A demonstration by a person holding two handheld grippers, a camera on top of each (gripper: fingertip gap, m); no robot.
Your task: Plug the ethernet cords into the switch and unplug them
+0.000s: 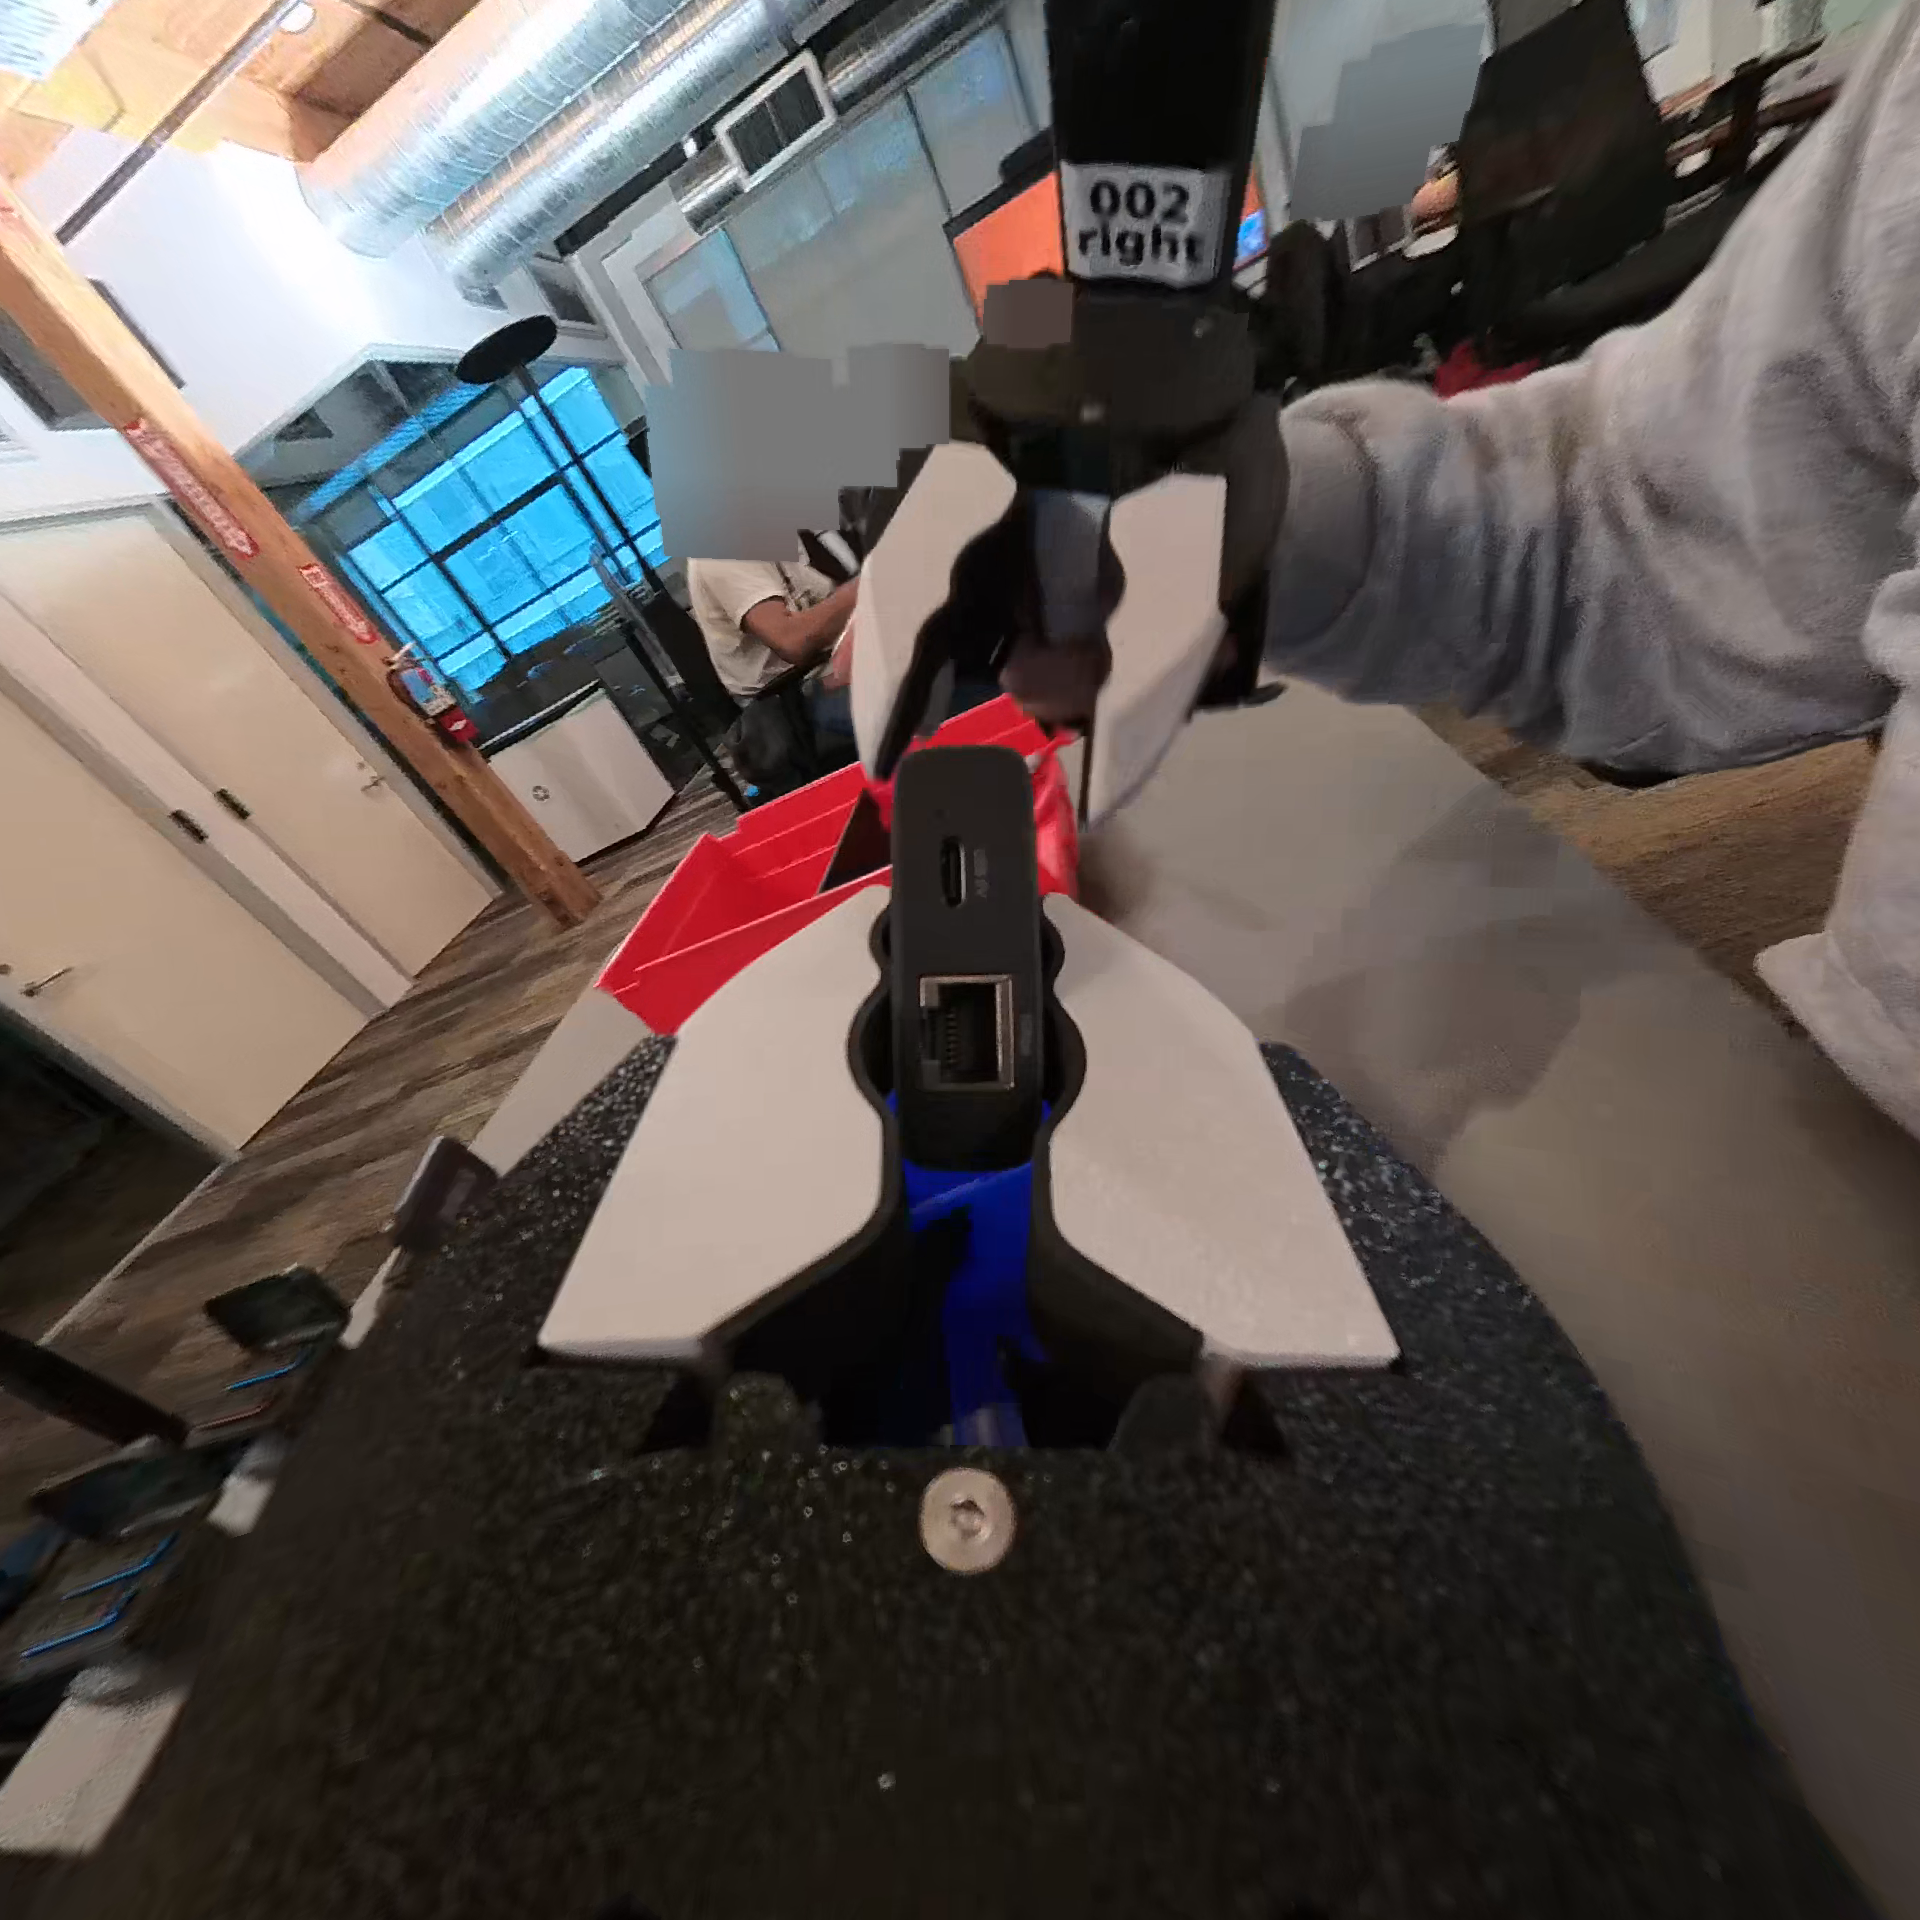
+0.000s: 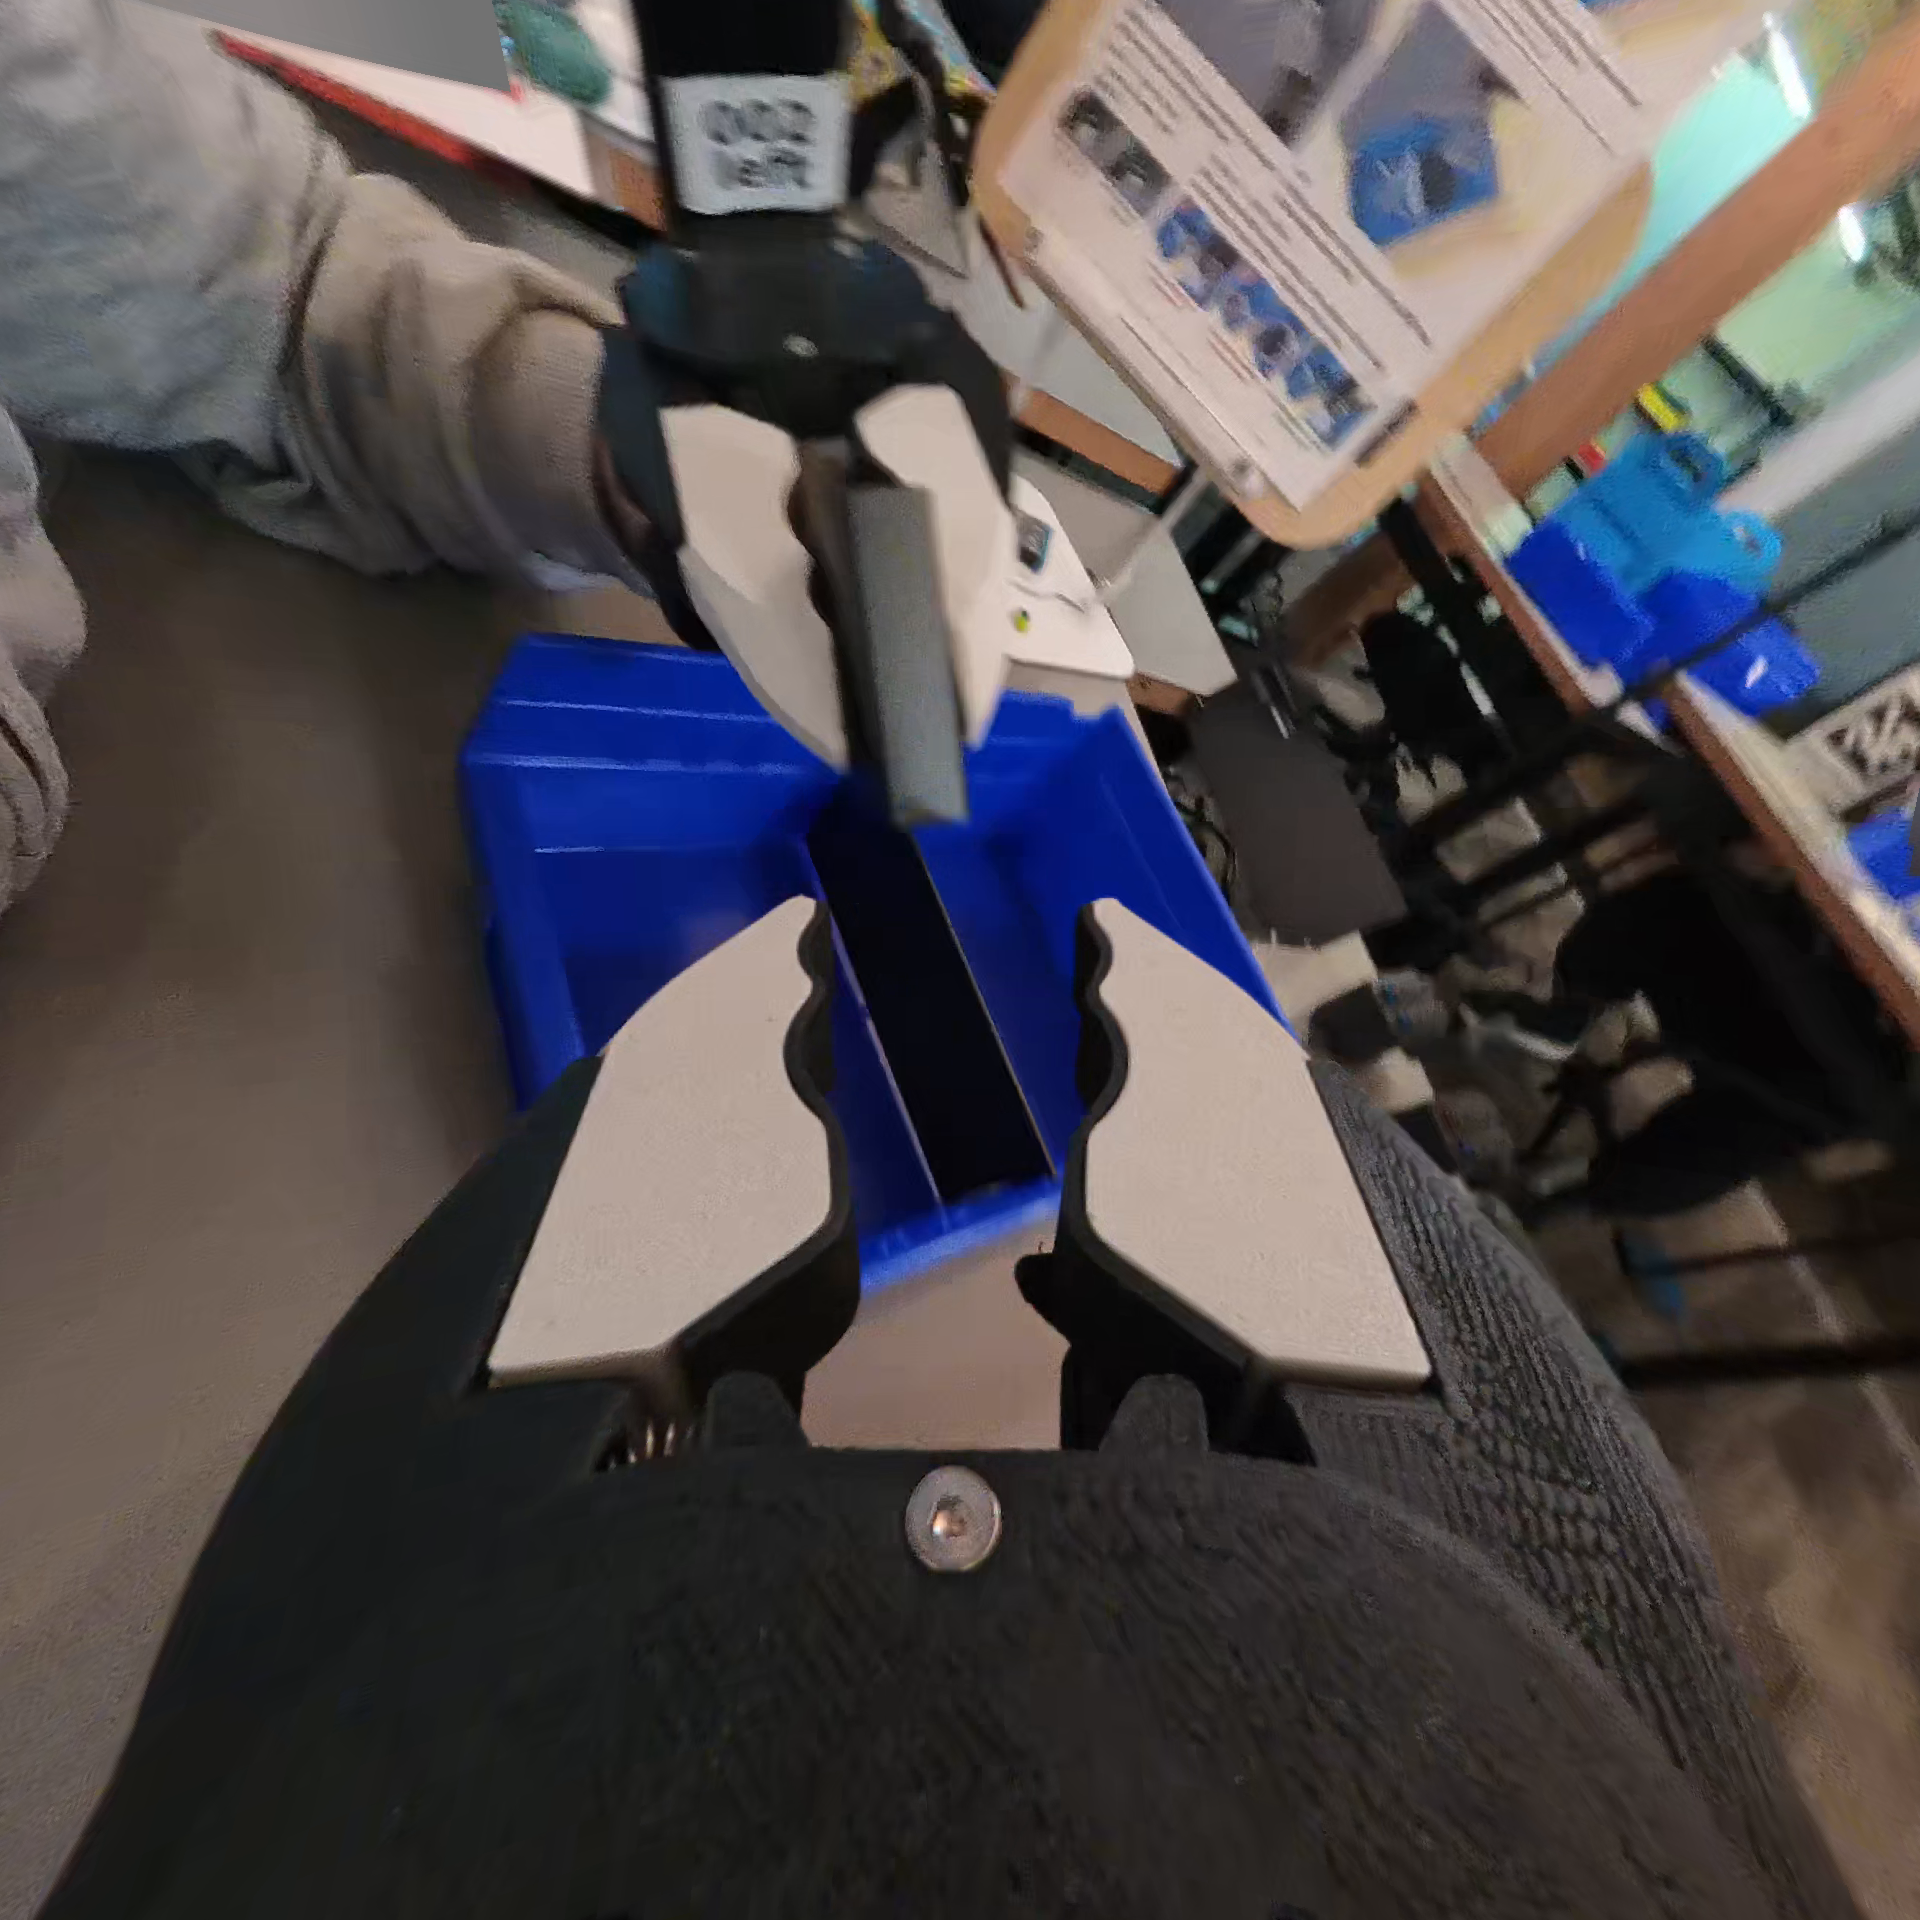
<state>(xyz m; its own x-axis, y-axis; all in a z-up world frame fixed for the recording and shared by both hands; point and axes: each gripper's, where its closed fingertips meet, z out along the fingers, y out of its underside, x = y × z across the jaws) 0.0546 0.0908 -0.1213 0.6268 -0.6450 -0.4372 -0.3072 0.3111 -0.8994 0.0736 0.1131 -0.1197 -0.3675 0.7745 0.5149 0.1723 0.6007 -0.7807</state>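
While clamped on a slim black plastic adapter (image 1: 964, 966), the left gripper (image 1: 966, 997) hangs over a blue plastic bin (image 2: 644, 831).
Facing it above that bin, the right gripper (image 2: 951, 1081) gapes wide, holding nothing; a red plastic bin (image 1: 769, 894) sits just beyond on the grey table (image 1: 1351, 935).

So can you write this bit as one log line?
left tongs: shut on slim black plastic adapter | right tongs: open | below: blue plastic bin

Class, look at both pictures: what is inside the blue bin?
The blue bin shows a dark upright divider and bare blue walls. The right tongs cover its near corners, so the floor there cannot be seen.
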